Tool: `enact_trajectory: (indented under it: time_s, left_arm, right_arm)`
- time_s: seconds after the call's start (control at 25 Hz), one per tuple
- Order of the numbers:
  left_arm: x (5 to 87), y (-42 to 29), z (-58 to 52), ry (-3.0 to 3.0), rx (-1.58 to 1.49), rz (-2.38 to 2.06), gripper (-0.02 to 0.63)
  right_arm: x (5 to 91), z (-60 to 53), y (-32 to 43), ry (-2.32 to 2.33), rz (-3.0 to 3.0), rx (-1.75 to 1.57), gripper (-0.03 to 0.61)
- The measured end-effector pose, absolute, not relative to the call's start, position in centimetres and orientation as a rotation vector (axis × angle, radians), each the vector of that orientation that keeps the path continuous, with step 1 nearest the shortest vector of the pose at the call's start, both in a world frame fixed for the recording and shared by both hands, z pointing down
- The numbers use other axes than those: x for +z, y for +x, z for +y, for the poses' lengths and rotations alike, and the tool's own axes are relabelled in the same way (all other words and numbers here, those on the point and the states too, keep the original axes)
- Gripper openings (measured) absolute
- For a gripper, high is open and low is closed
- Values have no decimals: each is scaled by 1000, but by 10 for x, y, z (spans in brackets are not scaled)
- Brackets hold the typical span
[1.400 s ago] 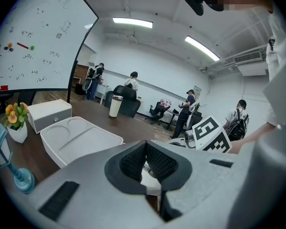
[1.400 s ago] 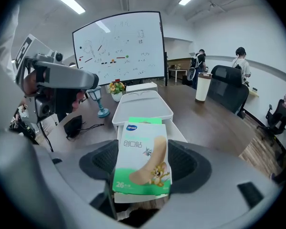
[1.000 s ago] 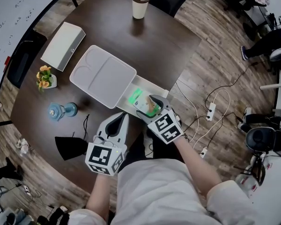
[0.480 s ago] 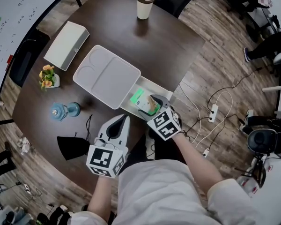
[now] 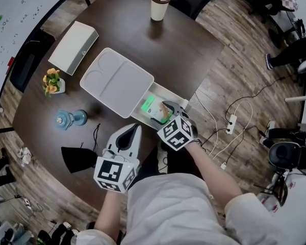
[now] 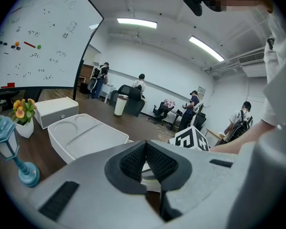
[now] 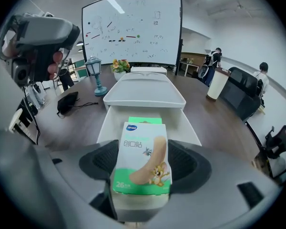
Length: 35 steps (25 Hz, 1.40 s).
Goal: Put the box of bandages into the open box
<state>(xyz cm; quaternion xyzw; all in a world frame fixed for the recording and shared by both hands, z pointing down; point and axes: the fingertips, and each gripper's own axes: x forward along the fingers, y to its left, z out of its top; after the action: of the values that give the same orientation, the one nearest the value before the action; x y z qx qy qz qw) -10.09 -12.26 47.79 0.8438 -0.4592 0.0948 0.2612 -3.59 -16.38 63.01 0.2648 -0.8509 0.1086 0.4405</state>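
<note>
My right gripper (image 5: 166, 110) (image 7: 142, 168) is shut on a white and green box of bandages (image 7: 142, 163) (image 5: 162, 115), held over the near end of the open white box (image 5: 174, 95) (image 7: 109, 123) at the table's near right edge. A green item (image 5: 149, 104) (image 7: 145, 120) lies inside that box. Its lid (image 5: 117, 82) (image 7: 145, 88) lies flat on the table behind it. My left gripper (image 5: 123, 141) (image 6: 144, 162) hangs shut and empty to the left of the open box, near the table's front edge.
A closed white case (image 5: 72, 47), a small flower pot (image 5: 52, 82), a blue lantern (image 5: 69, 119) and a black cloth with a cord (image 5: 77, 157) lie at the left. A paper cup (image 5: 159, 4) stands at the far edge. Cables and a power strip (image 5: 229, 121) lie on the floor at the right.
My right gripper has shifted slightly with the box of bandages over the open box. The left gripper has stayed put.
</note>
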Motion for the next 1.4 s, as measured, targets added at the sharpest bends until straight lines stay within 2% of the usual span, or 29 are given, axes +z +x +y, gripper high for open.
enact_trajectory:
  time_s: [0.88,1.0,1.4]
  left_arm:
    - [477,-107,-118,2276,250,-1255,3]
    - [476,-108,-118,2275,247,-1260,3]
    - [476,-107,-119,2279,244,-1254,3]
  right_arm:
    - [645,-163,-35,611,-1994,240,336]
    - [644,-165,-34,625,-1988,224,292]
    - [645,-166,-34,625,-1987,226,288]
